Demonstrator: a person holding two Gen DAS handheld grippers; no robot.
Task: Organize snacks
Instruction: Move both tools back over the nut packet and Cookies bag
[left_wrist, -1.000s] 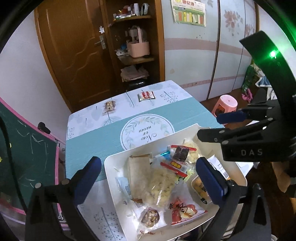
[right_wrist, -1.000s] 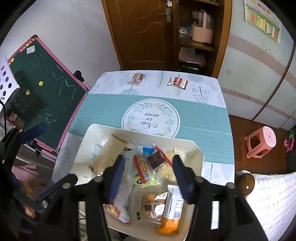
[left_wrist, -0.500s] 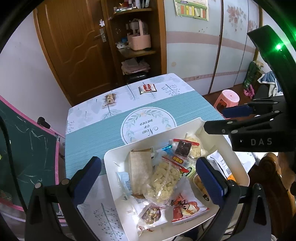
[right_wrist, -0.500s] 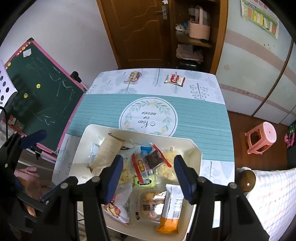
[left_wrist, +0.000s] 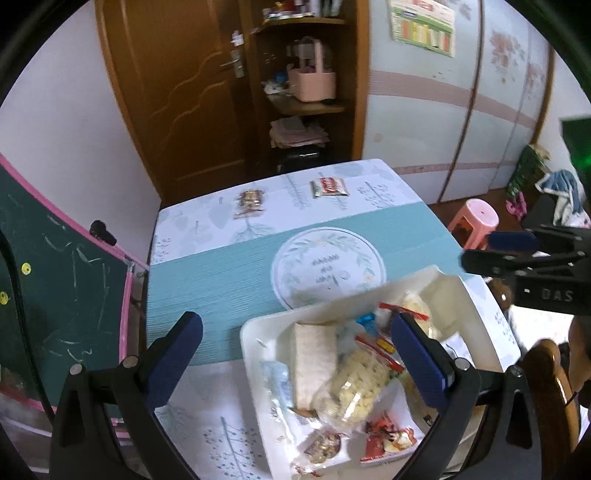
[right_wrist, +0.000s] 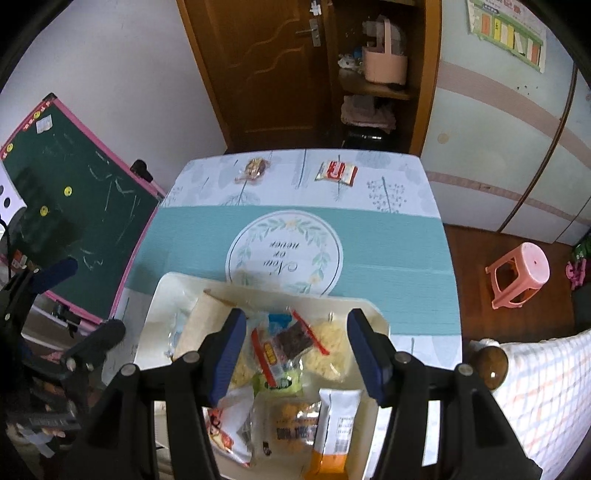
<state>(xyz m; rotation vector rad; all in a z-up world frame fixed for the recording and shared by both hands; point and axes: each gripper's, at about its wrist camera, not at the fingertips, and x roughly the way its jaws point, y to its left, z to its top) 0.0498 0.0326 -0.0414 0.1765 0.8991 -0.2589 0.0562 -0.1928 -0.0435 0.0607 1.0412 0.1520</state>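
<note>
A white tray (left_wrist: 458, 291) (right_wrist: 168, 295) full of several snack packets sits at the near end of the table. A red-and-white packet (left_wrist: 328, 187) (right_wrist: 337, 171) and a small brown packet (left_wrist: 250, 199) (right_wrist: 254, 168) lie on the far end of the table. My left gripper (left_wrist: 295, 354) is open and empty above the tray's left edge. My right gripper (right_wrist: 295, 352) is open and empty above the tray's middle; it also shows at the right of the left wrist view (left_wrist: 517, 254).
The table has a teal cloth (right_wrist: 184, 236) with a round white emblem. A green chalkboard (right_wrist: 74, 199) stands at the left, a pink stool (right_wrist: 521, 273) at the right, a wooden chair knob (right_wrist: 491, 365) near right. A door and shelf are behind.
My left gripper has swung to the left, so the tray now sits further right in its view. The right gripper has drawn back slightly. Both stay open.
</note>
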